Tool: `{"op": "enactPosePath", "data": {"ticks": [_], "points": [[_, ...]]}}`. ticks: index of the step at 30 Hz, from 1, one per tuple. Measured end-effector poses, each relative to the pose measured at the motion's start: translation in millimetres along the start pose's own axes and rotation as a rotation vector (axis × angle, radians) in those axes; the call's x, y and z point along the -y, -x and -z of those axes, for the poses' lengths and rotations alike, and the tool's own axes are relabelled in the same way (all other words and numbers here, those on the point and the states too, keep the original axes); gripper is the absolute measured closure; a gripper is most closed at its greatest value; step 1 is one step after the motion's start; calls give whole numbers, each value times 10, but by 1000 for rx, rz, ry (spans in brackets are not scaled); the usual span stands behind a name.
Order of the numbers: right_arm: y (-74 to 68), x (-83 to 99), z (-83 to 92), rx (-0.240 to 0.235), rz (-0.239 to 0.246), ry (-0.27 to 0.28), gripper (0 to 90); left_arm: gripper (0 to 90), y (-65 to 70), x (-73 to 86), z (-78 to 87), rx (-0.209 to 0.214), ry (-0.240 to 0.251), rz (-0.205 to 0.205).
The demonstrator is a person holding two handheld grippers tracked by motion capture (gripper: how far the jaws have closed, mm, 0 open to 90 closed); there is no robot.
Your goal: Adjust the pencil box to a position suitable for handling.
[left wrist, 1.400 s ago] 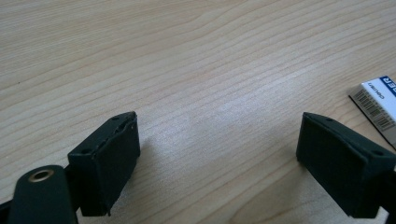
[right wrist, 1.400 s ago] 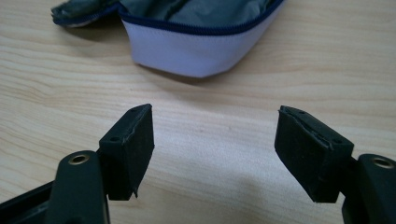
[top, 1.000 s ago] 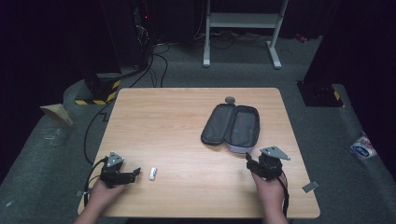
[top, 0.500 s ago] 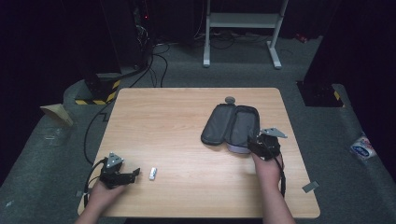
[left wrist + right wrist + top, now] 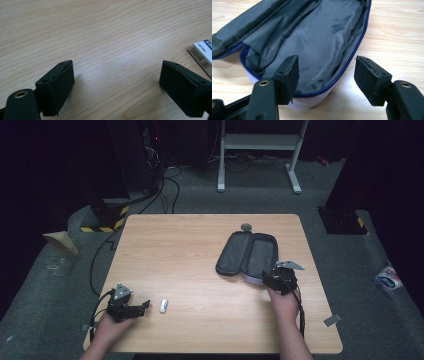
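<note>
Wood-grain desk (image 5: 200,250): left gripper (image 5: 142,307) low at near-left edge, jaws wide apart, small white barcoded box (image 5: 163,305) just beside. Right gripper (image 5: 265,281), jaws apart, has moved fwd to near end of open grey fabric zip case (image 5: 247,255) w/ blue zipper.

The white box (image 5: 203,55) ran off the frame's right edge; the grey disc (image 5: 246,226) beyond the case (image 5: 248,254) was too small to identify.
</note>
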State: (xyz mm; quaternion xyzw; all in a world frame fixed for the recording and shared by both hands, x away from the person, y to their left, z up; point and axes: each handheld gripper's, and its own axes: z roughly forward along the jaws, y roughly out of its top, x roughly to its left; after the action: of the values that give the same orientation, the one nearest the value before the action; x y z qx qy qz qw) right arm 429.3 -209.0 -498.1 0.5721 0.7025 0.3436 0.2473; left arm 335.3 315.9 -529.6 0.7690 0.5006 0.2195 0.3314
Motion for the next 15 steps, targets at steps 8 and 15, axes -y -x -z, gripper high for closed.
{"op": "enactPosePath", "data": {"ticks": [8, 15], "points": [[-195, 148, 159, -51, 31, 34, 365, 131, 0, 0, 1, -2, 0, 0], [-415, 295, 278, -94, 47, 59, 371, 131, 2, 1, 0, -2, 1, 1]]}}
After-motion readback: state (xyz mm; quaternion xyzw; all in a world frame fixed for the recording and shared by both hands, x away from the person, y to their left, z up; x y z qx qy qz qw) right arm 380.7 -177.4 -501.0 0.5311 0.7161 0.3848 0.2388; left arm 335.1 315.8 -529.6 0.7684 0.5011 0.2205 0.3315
